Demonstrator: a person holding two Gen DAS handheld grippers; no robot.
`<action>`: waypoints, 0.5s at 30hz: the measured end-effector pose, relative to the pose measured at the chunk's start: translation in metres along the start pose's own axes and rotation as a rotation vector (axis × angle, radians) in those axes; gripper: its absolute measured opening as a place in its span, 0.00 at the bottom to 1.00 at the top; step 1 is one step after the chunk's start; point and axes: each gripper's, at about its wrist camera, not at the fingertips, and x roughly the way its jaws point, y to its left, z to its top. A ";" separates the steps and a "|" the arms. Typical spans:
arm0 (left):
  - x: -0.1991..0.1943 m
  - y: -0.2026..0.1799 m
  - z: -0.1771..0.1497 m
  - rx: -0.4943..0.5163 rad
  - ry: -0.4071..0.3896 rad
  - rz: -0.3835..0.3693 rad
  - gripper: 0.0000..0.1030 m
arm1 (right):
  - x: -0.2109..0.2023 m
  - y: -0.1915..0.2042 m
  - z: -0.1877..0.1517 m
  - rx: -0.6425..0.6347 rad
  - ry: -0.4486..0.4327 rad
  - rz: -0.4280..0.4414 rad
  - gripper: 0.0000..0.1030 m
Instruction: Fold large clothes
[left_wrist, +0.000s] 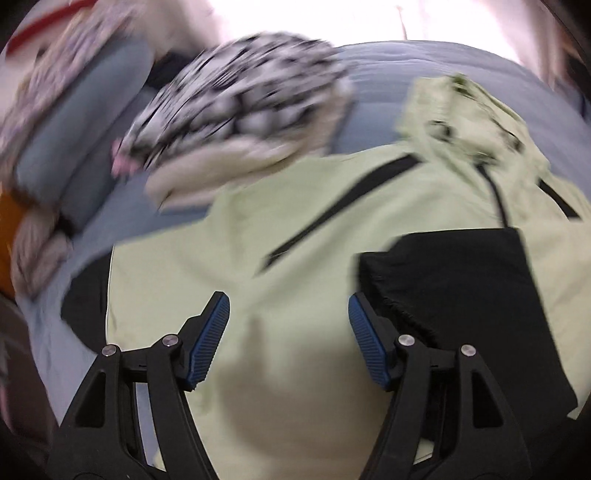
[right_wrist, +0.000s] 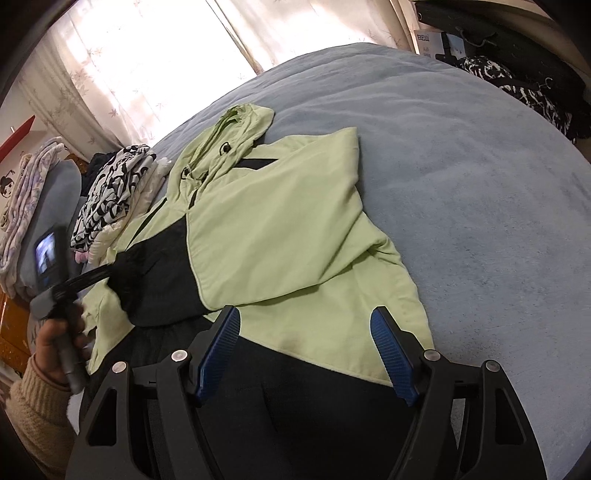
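Hoodie (right_wrist: 280, 229): pale green with black panels, flat on the blue bed (right_wrist: 480, 184), hood toward the far edge; one sleeve lies folded across the chest.
Left tool (left_wrist: 289, 332): fingers apart, empty, above the hoodie's body; this view is motion-blurred.
Right tool (right_wrist: 306, 350): fingers apart, empty, over the black hem at the near edge.
Pile (right_wrist: 110, 195): patterned clothes just beside the hoodie's far shoulder.
Risk: grabbing a single layer at the hem could drag the folded sleeve open; a sideways fold may catch the pile.
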 end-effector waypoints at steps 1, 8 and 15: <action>0.004 0.013 -0.002 -0.024 0.024 -0.029 0.62 | 0.003 -0.001 0.001 0.005 0.005 0.004 0.72; 0.021 0.080 -0.013 -0.221 0.109 -0.420 0.62 | 0.017 0.001 0.023 0.018 0.014 0.003 0.72; 0.017 0.034 -0.007 -0.143 0.154 -0.637 0.62 | 0.041 -0.009 0.079 0.040 0.004 -0.019 0.72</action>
